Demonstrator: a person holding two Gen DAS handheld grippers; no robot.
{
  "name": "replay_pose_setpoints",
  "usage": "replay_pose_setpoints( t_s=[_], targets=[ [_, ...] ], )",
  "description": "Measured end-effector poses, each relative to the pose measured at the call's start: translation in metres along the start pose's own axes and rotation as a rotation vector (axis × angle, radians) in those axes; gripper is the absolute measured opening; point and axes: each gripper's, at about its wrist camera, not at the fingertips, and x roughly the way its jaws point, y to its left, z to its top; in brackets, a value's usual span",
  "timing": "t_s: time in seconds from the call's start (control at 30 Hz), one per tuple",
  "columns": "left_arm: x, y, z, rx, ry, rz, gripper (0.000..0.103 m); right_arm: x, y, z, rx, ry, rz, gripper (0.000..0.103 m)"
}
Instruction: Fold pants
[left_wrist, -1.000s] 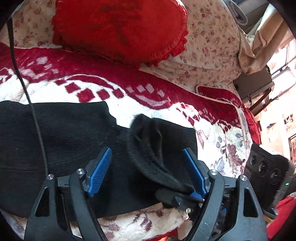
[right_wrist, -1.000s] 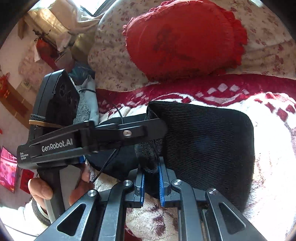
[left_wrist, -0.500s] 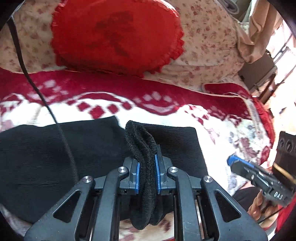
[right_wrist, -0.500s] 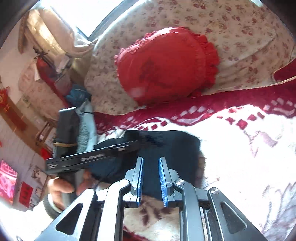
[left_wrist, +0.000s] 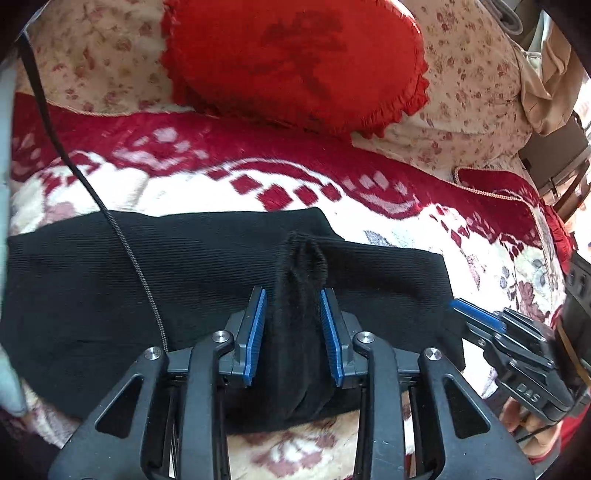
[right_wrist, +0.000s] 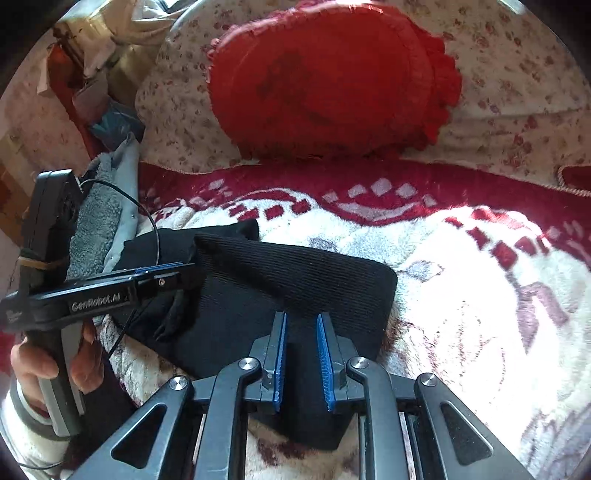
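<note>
The black ribbed pants (left_wrist: 110, 288) lie across a red and white blanket (left_wrist: 184, 184). My left gripper (left_wrist: 293, 306) is shut on a raised fold of the black fabric (left_wrist: 299, 280) near the front edge. In the right wrist view the pants (right_wrist: 295, 280) lie folded over. My right gripper (right_wrist: 301, 332) stands over the near right corner with its jaws a little apart around the cloth edge, not pressing it. The left gripper (right_wrist: 173, 275) shows at the left, pinching the cloth. The right gripper (left_wrist: 476, 312) shows at the right of the left wrist view.
A red round frilled cushion (left_wrist: 295, 59) leans on a floral pillow (left_wrist: 461, 110) behind the blanket. A grey fleece garment (right_wrist: 99, 221) lies at the left. A black cable (left_wrist: 122, 236) crosses the pants. Furniture (left_wrist: 554, 155) stands at the far right.
My left gripper went from wide open to shut on the raised fold. My right gripper let go of the fold, opened slightly and moved to the pants' right corner.
</note>
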Motion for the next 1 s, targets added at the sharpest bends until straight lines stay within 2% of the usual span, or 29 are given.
replay_pose_setpoints(
  t_s=[0.17,0.27,0.33,0.43,0.63,0.77,0.9,1.0],
  targets=[
    [-0.012,-0.010,-0.018,0.039,-0.030,0.043,0.038,-0.014,0.017,-0.016,-0.046,0.023,-0.023,0.016],
    [0.005,-0.009,-0.032,0.032,-0.005,0.119,0.038,0.005,0.017,-0.034,-0.051,0.081,-0.049,0.016],
    [0.008,-0.007,-0.039,0.034,-0.040,0.122,0.038,0.007,0.016,-0.038,-0.041,0.066,-0.041,0.016],
    [0.001,-0.006,-0.042,0.025,-0.044,0.125,0.038,0.001,0.017,-0.030,-0.025,0.079,-0.031,0.016],
    [-0.016,-0.003,-0.044,-0.003,-0.070,0.153,0.038,-0.004,0.031,-0.007,-0.034,0.019,-0.007,0.016],
    [-0.017,0.003,-0.045,-0.021,-0.071,0.159,0.038,0.020,0.035,0.011,0.002,0.025,0.017,0.016],
    [-0.012,0.008,-0.045,-0.033,-0.055,0.171,0.038,0.055,0.032,0.021,0.002,0.068,-0.021,0.016],
    [-0.014,0.009,-0.045,-0.030,-0.065,0.181,0.038,0.057,0.030,0.027,0.024,0.068,-0.014,0.016]
  ],
)
